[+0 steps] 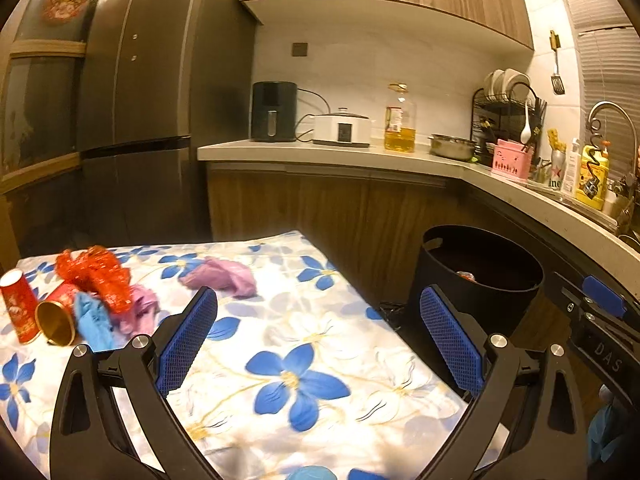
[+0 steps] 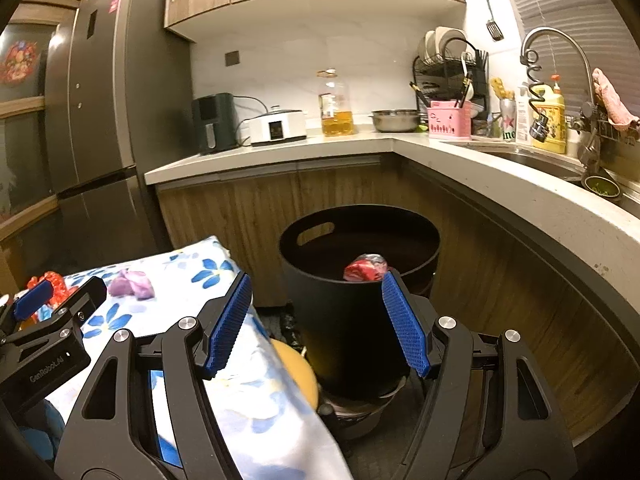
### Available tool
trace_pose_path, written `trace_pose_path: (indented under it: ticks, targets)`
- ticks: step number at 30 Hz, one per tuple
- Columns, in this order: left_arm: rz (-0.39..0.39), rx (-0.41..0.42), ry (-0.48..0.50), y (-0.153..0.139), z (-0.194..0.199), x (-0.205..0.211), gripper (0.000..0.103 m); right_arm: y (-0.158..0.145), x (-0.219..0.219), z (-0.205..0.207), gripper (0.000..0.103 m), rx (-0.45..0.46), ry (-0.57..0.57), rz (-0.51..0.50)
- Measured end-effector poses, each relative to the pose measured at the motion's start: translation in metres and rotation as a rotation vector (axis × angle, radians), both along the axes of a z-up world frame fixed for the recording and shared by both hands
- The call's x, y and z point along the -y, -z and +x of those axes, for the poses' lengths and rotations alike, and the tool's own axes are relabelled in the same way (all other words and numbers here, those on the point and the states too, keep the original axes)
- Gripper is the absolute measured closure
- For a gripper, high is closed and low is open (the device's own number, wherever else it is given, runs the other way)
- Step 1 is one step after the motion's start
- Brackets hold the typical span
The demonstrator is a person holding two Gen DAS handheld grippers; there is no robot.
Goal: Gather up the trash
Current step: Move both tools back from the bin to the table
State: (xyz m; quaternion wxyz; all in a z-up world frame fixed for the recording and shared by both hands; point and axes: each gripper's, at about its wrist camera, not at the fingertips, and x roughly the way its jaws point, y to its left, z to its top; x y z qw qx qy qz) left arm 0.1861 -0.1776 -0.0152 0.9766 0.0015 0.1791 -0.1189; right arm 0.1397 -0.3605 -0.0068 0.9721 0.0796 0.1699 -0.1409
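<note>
A black round bin (image 2: 352, 320) stands on the floor beside the table; a crumpled red wrapper (image 2: 366, 268) lies inside it. My right gripper (image 2: 318, 324) hangs open in front of the bin with nothing between its blue pads. My left gripper (image 1: 320, 332) is open over the flowered tablecloth (image 1: 288, 344), holding nothing. Trash lies at the table's far left: a red crinkled wrapper (image 1: 96, 276), a red paper cup (image 1: 18, 306), a tipped cup with a gold inside (image 1: 56, 322), a blue glove (image 1: 94, 322) and purple crumpled pieces (image 1: 224, 278). The bin (image 1: 478, 276) also shows in the left wrist view.
A kitchen counter (image 2: 480, 168) curves behind and to the right of the bin, carrying an air fryer (image 1: 274, 112), a cooker, an oil bottle (image 1: 400, 118), a steel bowl, a dish rack and a sink with a tap (image 2: 560, 64). A dark fridge (image 1: 140, 100) stands at the left.
</note>
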Motion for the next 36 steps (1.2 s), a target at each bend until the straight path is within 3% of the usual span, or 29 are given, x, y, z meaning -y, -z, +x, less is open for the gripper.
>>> trace_pose_path:
  ticks: [14,36]
  targets:
    - [-0.001,-0.004,-0.085,0.005,-0.015,-0.048,0.006,0.005,-0.052,-0.002,0.036,-0.009,-0.092,-0.020]
    - [-0.010,-0.037,-0.418,0.031,-0.001,-0.181,0.006,0.035,-0.160,0.031,0.036,-0.050,-0.329,-0.060]
